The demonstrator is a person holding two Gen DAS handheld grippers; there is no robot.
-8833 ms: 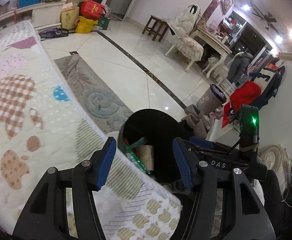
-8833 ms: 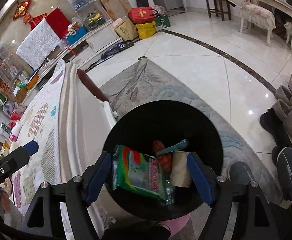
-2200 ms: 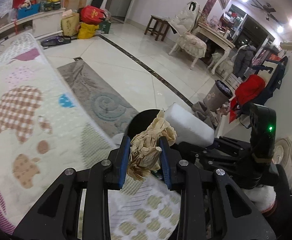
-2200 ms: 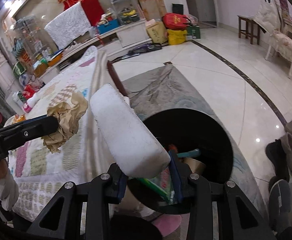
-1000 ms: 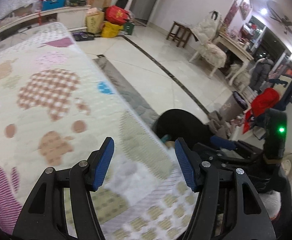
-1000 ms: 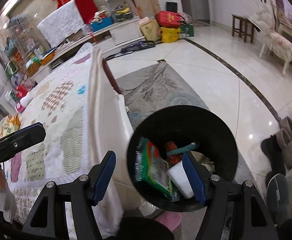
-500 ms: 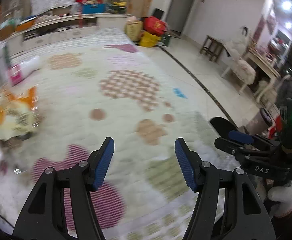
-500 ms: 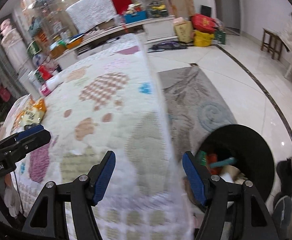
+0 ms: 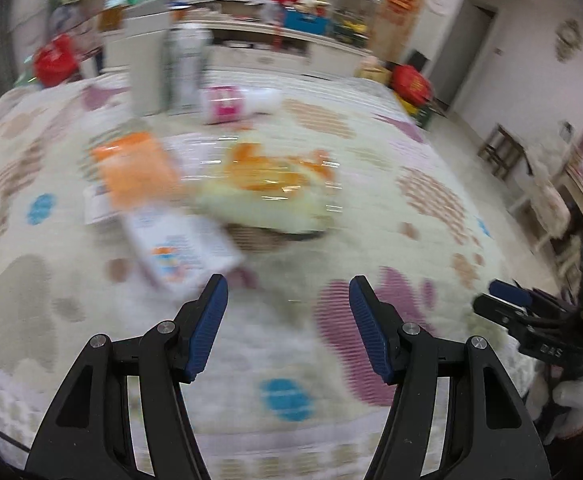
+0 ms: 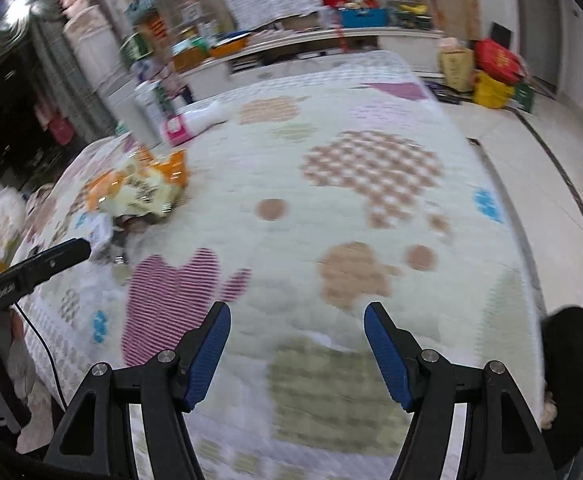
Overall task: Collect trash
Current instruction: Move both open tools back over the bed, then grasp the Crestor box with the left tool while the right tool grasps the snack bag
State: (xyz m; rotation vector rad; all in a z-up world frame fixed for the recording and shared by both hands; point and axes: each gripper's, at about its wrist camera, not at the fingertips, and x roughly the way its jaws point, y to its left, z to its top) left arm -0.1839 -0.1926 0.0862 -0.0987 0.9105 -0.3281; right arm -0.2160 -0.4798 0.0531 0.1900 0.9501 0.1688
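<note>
A wide surface (image 9: 431, 240) covered by a pale quilt with pink, tan and blue patches fills both views, which are blurred. The left claw (image 9: 287, 312) hangs over it with its jaws well apart and nothing between them. Just ahead of it lies the trash: a yellow-and-orange snack bag (image 9: 275, 188), a white carton (image 9: 179, 252) to the near left, and an orange packet (image 9: 135, 168) beyond that. A pink-labelled bottle (image 9: 235, 102) lies farther off.

The right claw (image 10: 297, 326) is likewise wide open and empty, above bare quilt; the snack bag (image 10: 143, 190) sits far ahead to its left. The black bin (image 10: 571, 364) stands off the quilt's edge to its right. Past that edge is open tiled floor (image 10: 551, 168). Cluttered shelves (image 10: 331, 28) line the far wall.
</note>
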